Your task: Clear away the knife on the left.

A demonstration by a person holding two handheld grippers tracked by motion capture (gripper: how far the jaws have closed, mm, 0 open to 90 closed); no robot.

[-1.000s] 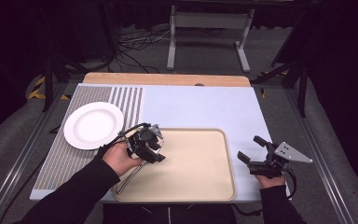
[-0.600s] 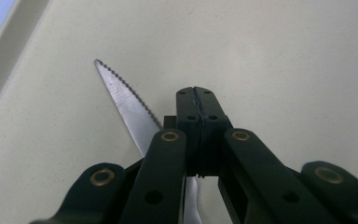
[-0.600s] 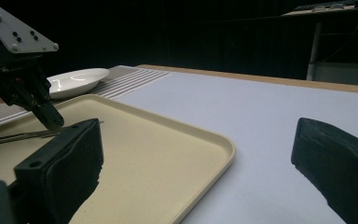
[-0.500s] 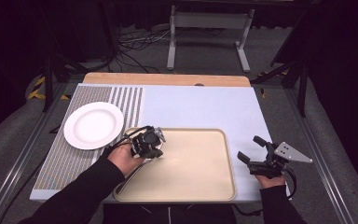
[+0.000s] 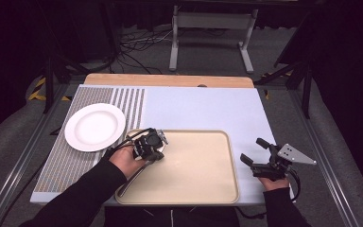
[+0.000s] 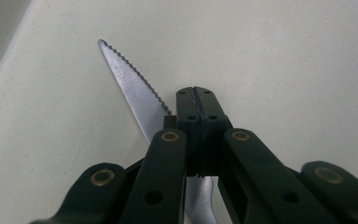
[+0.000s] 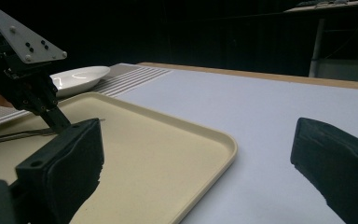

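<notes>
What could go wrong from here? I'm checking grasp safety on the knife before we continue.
The left tongs are shut on the knife partway along its blade, not its handle, so it may pivot or slip in the grip. The serrated edge points out over the tray; dragging it low could scratch the surface. The plate sits close beside the left hand, so a wide swing might knock it.

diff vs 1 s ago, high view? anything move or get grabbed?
The left tool and its hand eased slightly back toward the person over the tray, jaws shut on the knife. No new grasp or release is visible. The right tool, open, stayed by the tray's right edge; the plate stayed put.
</notes>
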